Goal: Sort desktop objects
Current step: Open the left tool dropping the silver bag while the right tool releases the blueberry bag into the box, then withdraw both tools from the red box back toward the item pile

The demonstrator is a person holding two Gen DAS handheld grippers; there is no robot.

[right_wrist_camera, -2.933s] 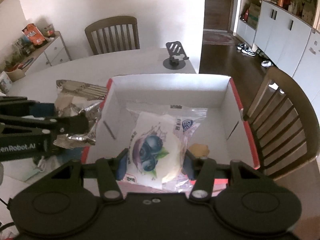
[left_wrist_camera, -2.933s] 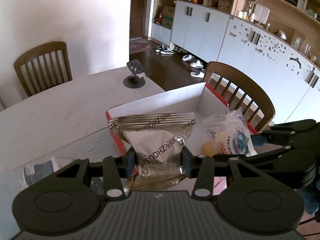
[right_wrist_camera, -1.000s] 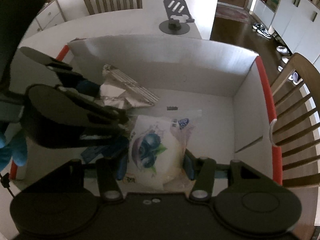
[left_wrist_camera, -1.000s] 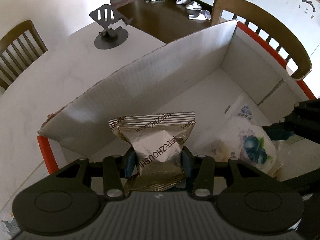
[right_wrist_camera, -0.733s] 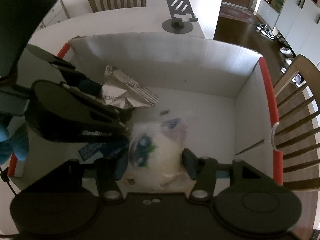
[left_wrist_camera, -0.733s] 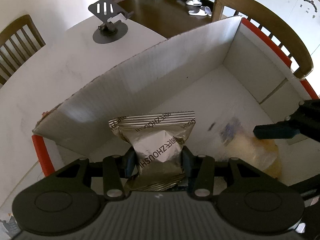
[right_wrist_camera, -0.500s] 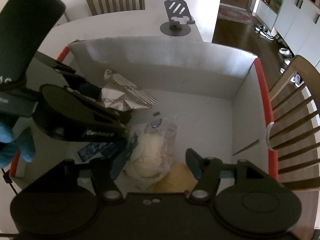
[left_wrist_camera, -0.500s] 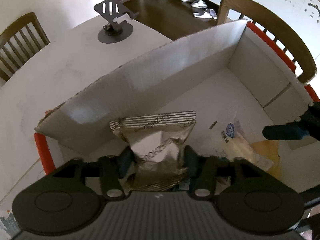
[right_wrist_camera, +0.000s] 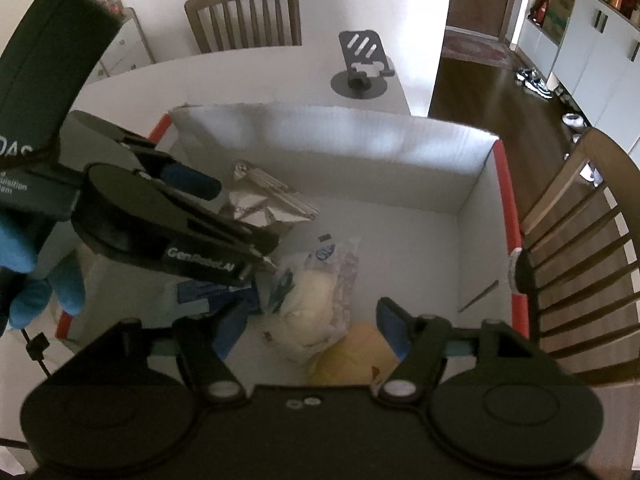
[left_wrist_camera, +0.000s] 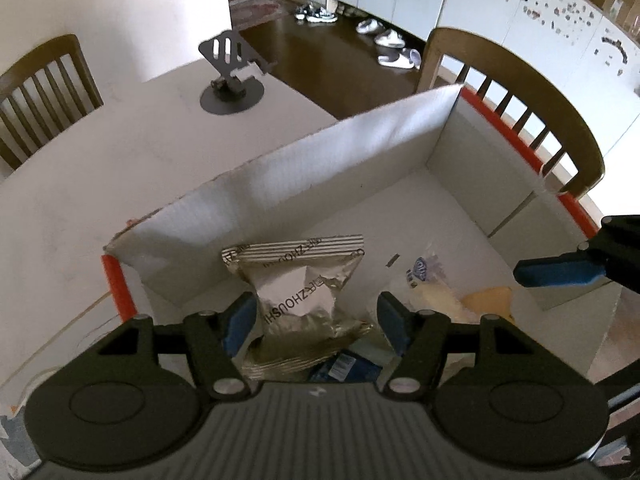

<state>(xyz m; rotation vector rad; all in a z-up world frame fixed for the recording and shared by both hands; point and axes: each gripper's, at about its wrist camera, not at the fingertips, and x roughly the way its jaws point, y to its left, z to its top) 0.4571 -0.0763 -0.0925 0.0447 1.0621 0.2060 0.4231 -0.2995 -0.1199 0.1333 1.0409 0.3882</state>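
A white cardboard box (left_wrist_camera: pixel 320 176) with a red rim sits on the table. My left gripper (left_wrist_camera: pixel 316 326) hangs over its near left corner. Its jaws are opening around a silver foil snack packet (left_wrist_camera: pixel 300 292), with a gap at each pad. The packet rests inside the box. In the right wrist view my right gripper (right_wrist_camera: pixel 310 330) is above the box (right_wrist_camera: pixel 340 148). Its jaws are opening, and the clear bread packet (right_wrist_camera: pixel 316 304) lies loose on the box floor below them. The silver packet (right_wrist_camera: pixel 264 200) shows beside the left gripper's body.
A dark phone stand (left_wrist_camera: pixel 232 80) stands on the table beyond the box. Wooden chairs stand at the far left (left_wrist_camera: pixel 40 92) and right (left_wrist_camera: pixel 520 80). A yellow item (right_wrist_camera: pixel 352 354) and a blue packet (left_wrist_camera: pixel 344 364) also lie in the box. A blue-gloved hand (right_wrist_camera: pixel 24 264) holds the left gripper.
Both grippers' jaws spread apart. The bread packet dropped from the right gripper onto the box floor, and the silver packet came free of the left pads. Both grippers rose slightly.
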